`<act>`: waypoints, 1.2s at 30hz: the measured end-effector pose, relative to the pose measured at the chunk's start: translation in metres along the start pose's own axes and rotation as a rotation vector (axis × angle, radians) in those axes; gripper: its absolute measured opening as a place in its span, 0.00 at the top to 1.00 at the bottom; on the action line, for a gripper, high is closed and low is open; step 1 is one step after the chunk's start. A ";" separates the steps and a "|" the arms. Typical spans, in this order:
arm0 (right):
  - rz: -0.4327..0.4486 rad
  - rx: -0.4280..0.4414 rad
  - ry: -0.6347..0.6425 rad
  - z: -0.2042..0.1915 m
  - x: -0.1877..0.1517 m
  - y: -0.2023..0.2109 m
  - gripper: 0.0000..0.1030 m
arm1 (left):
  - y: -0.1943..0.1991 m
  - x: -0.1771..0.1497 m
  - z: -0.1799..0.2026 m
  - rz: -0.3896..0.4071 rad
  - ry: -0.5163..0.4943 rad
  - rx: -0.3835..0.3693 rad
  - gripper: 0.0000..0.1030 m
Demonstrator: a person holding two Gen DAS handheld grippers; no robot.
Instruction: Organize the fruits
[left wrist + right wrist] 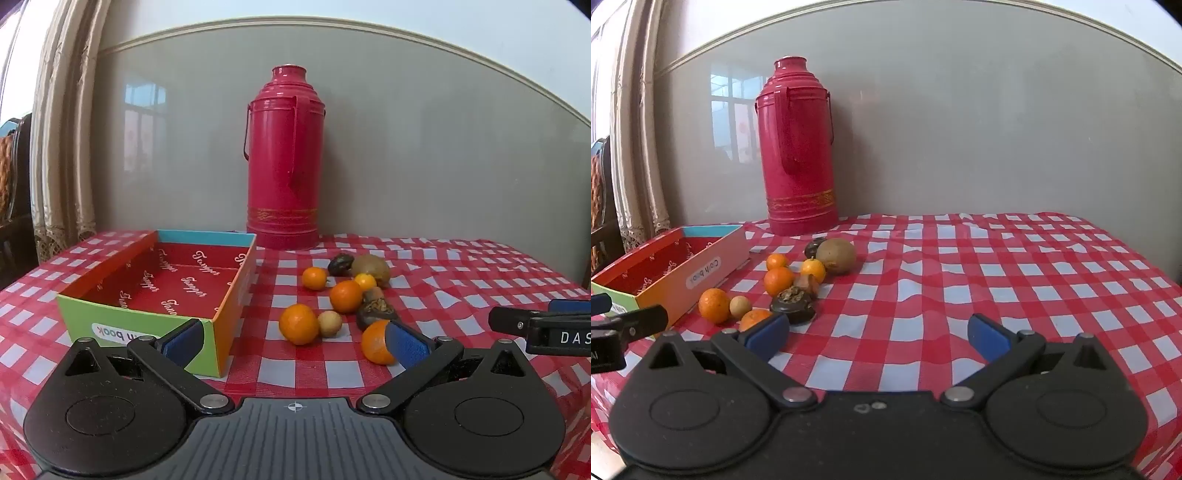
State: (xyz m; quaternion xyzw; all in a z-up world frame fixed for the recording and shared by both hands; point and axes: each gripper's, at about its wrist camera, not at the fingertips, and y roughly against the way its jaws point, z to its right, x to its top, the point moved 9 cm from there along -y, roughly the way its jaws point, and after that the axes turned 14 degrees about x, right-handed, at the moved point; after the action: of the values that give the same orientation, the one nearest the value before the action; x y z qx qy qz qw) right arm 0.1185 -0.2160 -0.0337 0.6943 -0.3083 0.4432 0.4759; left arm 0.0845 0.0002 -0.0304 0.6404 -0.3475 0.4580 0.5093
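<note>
Several fruits lie in a cluster on the red-checked tablecloth (461, 280): oranges (298, 324) (714, 305), a kiwi (371, 270) (836, 255), a small pale round fruit (330, 324) (740, 307) and dark, shrivelled ones (376, 310) (792, 304). A colourful cardboard box (147, 321) (670, 280) with a red, empty inside stands left of them. My left gripper (293, 341) is open just before the box corner and the nearest orange (375, 343), holding nothing. My right gripper (879, 338) is open over bare cloth, right of the fruits; its left fingertip overlaps the nearest orange (753, 318).
A tall red thermos flask (282, 158) (799, 147) stands at the back against the grey wall. A curtain (62, 122) hangs at the left beyond the table edge. The right half of the table (1015, 280) holds only cloth. The right gripper's finger (517, 323) shows at the left view's right edge.
</note>
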 end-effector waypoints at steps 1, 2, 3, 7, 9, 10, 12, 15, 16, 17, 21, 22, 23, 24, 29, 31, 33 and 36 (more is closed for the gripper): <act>0.001 0.001 0.004 0.000 0.000 0.000 0.05 | 0.000 0.000 0.000 0.001 0.002 -0.001 0.00; 0.001 0.002 0.006 0.000 0.000 0.001 0.05 | 0.000 0.000 0.000 0.004 0.004 -0.003 0.00; 0.000 0.003 0.007 0.001 0.001 0.001 0.05 | 0.000 0.000 0.000 0.000 -0.002 -0.004 0.00; -0.005 -0.010 0.014 0.000 -0.002 -0.001 0.05 | -0.002 -0.004 -0.007 -0.004 0.004 -0.004 0.00; -0.004 -0.011 0.014 0.001 -0.001 -0.001 0.05 | -0.004 -0.005 -0.007 -0.004 0.000 -0.003 0.00; -0.004 -0.011 0.015 0.001 -0.003 -0.003 0.05 | -0.005 -0.004 -0.005 -0.005 -0.003 -0.003 0.00; -0.006 -0.013 0.016 0.001 -0.002 -0.002 0.05 | -0.007 -0.004 -0.005 -0.008 -0.004 -0.004 0.00; -0.006 -0.013 0.015 0.001 -0.002 -0.002 0.05 | -0.003 -0.003 -0.001 -0.006 -0.003 0.004 0.00; -0.005 -0.014 0.015 0.001 -0.002 -0.001 0.05 | -0.002 -0.003 -0.001 -0.006 -0.003 0.004 0.00; -0.004 -0.014 0.015 0.001 -0.002 -0.001 0.05 | -0.002 -0.002 -0.001 -0.005 -0.003 0.004 0.00; -0.006 -0.012 0.013 0.001 -0.002 0.000 0.05 | -0.002 -0.003 -0.001 -0.004 -0.003 0.004 0.00; -0.006 -0.012 0.014 0.001 -0.002 -0.001 0.05 | -0.003 -0.003 -0.001 -0.005 -0.005 0.004 0.00; -0.007 -0.013 0.013 0.001 -0.002 -0.001 0.05 | -0.003 -0.003 -0.001 -0.005 -0.005 0.006 0.00; -0.008 -0.013 0.013 0.001 -0.002 -0.001 0.05 | -0.003 -0.003 -0.001 -0.006 -0.005 0.004 0.00; -0.009 -0.014 0.014 0.001 -0.003 -0.001 0.05 | -0.002 -0.003 -0.001 -0.007 -0.007 0.003 0.00; -0.009 -0.014 0.015 0.001 -0.002 -0.001 0.05 | -0.003 -0.003 0.000 -0.007 -0.007 0.002 0.00; -0.009 -0.014 0.014 0.001 -0.002 -0.001 0.05 | -0.003 -0.004 -0.001 -0.007 -0.008 0.002 0.00; -0.007 -0.015 0.013 0.002 -0.002 -0.002 0.05 | -0.003 -0.004 0.000 -0.008 -0.008 0.002 0.00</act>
State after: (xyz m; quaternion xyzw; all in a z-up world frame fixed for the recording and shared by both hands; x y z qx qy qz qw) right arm 0.1194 -0.2170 -0.0368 0.6890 -0.3061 0.4435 0.4846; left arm 0.0854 0.0012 -0.0346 0.6442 -0.3464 0.4537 0.5090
